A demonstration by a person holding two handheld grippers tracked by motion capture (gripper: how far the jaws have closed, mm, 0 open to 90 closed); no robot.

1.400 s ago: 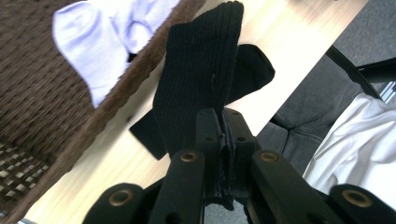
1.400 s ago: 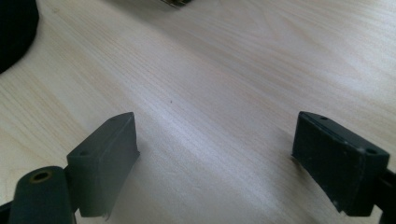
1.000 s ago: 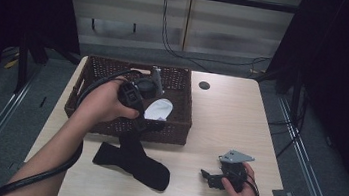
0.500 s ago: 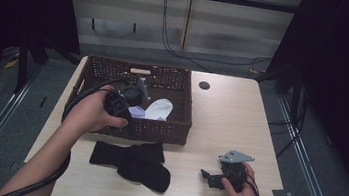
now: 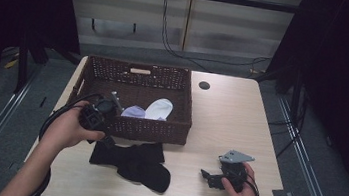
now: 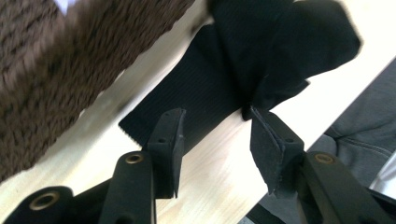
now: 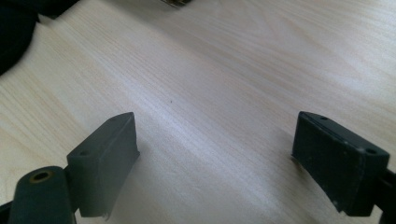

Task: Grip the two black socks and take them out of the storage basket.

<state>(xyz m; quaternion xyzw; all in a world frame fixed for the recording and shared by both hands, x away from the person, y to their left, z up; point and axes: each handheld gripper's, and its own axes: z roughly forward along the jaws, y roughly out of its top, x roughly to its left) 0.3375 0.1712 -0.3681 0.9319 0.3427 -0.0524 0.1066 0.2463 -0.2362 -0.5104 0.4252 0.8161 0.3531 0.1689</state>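
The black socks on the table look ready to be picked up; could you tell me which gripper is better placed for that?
Probably the left gripper: its jaws have just been opening and hover right over the black socks. The right gripper rests open on bare table, farther from them.

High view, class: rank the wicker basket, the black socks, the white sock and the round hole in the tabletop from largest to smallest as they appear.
1. wicker basket
2. black socks
3. white sock, partly hidden in the basket
4. round hole

Pale wooden table (image 5: 240, 121) on grey floor (image 5: 317, 146) (black curtains (image 5: 348, 59) either side)
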